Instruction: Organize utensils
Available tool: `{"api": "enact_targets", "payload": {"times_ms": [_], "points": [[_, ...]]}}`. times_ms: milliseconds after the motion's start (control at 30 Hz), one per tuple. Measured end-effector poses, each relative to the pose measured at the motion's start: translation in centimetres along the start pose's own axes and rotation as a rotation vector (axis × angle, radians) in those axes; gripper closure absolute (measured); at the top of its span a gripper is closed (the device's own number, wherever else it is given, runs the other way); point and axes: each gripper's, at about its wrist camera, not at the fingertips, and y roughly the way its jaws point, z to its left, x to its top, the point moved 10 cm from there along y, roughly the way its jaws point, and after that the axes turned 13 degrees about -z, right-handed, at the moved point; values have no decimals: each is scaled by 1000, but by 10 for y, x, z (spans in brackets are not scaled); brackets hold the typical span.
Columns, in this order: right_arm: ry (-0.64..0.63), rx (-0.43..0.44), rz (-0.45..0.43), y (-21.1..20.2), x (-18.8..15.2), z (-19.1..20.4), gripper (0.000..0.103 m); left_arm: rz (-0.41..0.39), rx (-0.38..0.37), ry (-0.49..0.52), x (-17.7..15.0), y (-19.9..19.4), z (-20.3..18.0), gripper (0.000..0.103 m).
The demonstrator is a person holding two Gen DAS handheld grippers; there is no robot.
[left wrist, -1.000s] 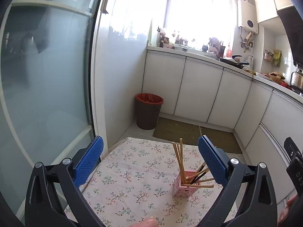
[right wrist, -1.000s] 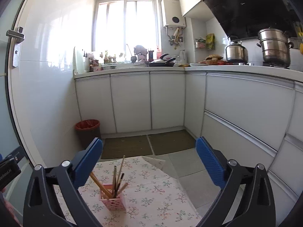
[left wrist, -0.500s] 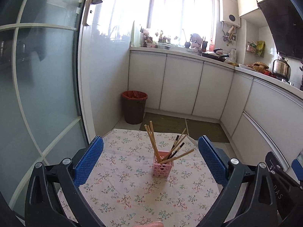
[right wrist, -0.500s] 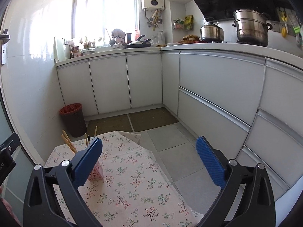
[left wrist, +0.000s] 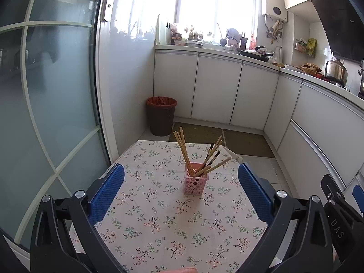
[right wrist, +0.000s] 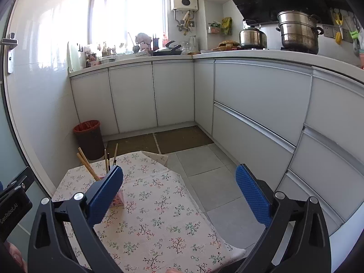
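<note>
Since the earlier picture the left tool had turned so that the pink holder came to sit midway between its blue pads, and the right tool had swung back toward the worktop. Both tools were released, their jaws wide apart, grasping nothing. The holder stood upright on the flowered cloth of the worktop, at about 12 o'clock from the left tool, with the chopsticks leaning out of it. In the right wrist view the holder was partly hidden behind the left pad, at about 10 o'clock. A brown bin stood on the floor beyond.
</note>
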Motion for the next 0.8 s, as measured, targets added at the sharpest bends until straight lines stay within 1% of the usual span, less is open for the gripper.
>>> {"api": "enact_targets", "payload": {"times_ms": [167,333,633,800], "points": [[0,-15,12,-5,-6,-7,6,0,-24,22,-3,-4,-9,7],[42,-39,13,-7,-5,-21,6,7,-40,30,-7,-5,-14,7],[28,-35,16,-7,-4,-18,6,1,-47,32,-6,-9,-17,7],[39,-28,34,-5,-7,-21,6,3,-47,31,-6,-9,-18,7]]}}
